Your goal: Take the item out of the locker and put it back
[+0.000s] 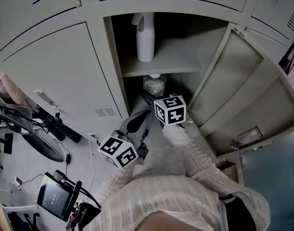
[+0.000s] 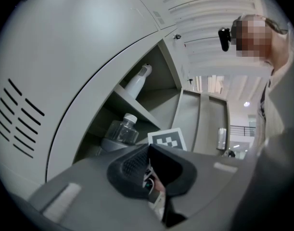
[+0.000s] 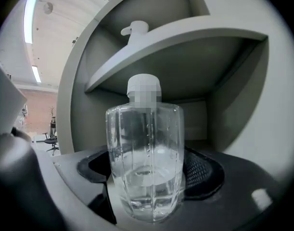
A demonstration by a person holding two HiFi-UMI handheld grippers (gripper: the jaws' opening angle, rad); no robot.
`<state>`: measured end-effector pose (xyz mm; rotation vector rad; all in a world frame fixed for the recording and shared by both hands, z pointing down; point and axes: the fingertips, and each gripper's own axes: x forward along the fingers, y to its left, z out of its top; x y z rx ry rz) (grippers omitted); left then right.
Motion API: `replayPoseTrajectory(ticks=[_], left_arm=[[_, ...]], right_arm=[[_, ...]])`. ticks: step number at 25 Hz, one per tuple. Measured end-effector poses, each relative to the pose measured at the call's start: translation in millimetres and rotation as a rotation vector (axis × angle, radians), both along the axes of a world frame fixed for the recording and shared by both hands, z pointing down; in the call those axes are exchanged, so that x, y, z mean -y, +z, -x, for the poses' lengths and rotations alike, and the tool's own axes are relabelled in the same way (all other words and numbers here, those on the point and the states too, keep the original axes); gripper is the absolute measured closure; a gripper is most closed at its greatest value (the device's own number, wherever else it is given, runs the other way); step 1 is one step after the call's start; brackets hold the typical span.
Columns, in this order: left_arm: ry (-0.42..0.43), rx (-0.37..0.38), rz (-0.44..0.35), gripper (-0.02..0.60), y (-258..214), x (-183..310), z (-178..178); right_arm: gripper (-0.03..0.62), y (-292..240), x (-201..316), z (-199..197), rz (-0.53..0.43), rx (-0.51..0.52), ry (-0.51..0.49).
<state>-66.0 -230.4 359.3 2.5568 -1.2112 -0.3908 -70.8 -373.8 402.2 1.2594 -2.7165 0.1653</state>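
Closed locker doors [image 1: 55, 76]: seen across the upper left of the head view, each with a vent grille.
Floor clutter: a dark office chair [image 1: 41, 146] and a device with a screen [image 1: 54, 196] are seen at the lower left, with cables lying around them.
Left gripper [image 1: 137, 121]: held low at the centre of the frame, just in front of the open locker [image 1: 114, 57] and outside it. Its marker cube [image 1: 119, 151] is turned towards the camera.
Left jaws: the two dark pads are drawn together at their tips and nothing is held between them. A bit of pale knitted sleeve is seen through the gap lower down.
Spray bottle [image 1: 145, 37]: a white one, stood upright on the locker's shelf [image 1: 175, 64], top centre of the frame.
Water bottle [image 3: 145, 162]: a clear plastic one with a white cap and a little water at the bottom. It is held upright at the mouth of the lower compartment, directly under the shelf. Whether its base is resting on anything cannot be told.
Right gripper [image 3: 147, 172]: reached into the lower compartment, just right of the left gripper.
Right jaws: closed on the lower body of the water bottle, with one dark pad pressed against each side.
Locker door [image 1: 252, 95]: swung wide open at the right of the frame.
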Motion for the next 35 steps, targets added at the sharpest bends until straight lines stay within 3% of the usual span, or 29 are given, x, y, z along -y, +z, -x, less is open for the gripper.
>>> replayPoseTrajectory(ticks=[9,20,28,35], left_arm=[[-0.027,-0.048,-0.020,0.586,-9,-12,-3],[-0.038,-0.055,-0.034,0.586,-12,-16,-2],[-0.073,-0.031,-0.066,0.586,-17,-14,9],[-0.064,-0.008,-0.047,0.586,-7,-12,7]], right_arm=[[0.168,-1,-40,-17,-0.008,0.028,-0.030],[0.168,-6,-78,-34,-0.024,0.064,-0.049],[0.168,-13,-103,-50,-0.059,0.101,-0.042],[0.168,-24,-127,-77,-0.059,0.147,-0.018]])
